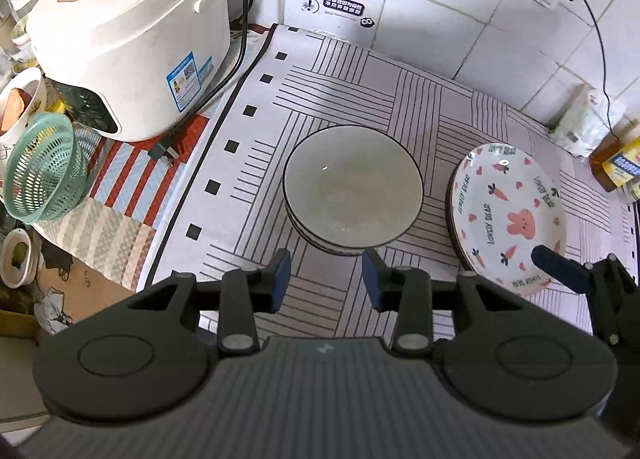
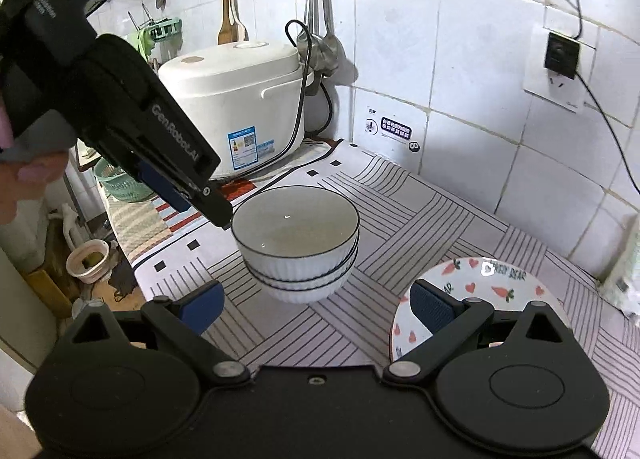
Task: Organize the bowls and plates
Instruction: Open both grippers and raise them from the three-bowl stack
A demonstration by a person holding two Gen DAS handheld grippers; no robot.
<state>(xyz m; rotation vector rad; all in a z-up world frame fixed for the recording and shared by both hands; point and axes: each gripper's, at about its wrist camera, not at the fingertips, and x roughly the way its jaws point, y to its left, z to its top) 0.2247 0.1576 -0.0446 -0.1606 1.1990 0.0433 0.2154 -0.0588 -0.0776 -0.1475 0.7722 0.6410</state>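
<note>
Stack of white ribbed bowls (image 2: 298, 247), nested, top bowl empty, stands mid-worktop (image 1: 340, 71) on the patterned mat. Stack of plates (image 1: 508, 215), bunny-print plate uppermost, lies just beside it. Left tongs (image 1: 326, 279) part-open, empty; right tongs (image 2: 316, 305) wide, empty.

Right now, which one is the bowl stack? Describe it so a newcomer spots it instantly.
Find the white rice cooker in the tiled corner, then the striped mat beside it. The bowl stack sits mid-mat: ribbed white bowls with dark rims, nested, unlike the flat bunny-and-carrot plate next to it.
</note>
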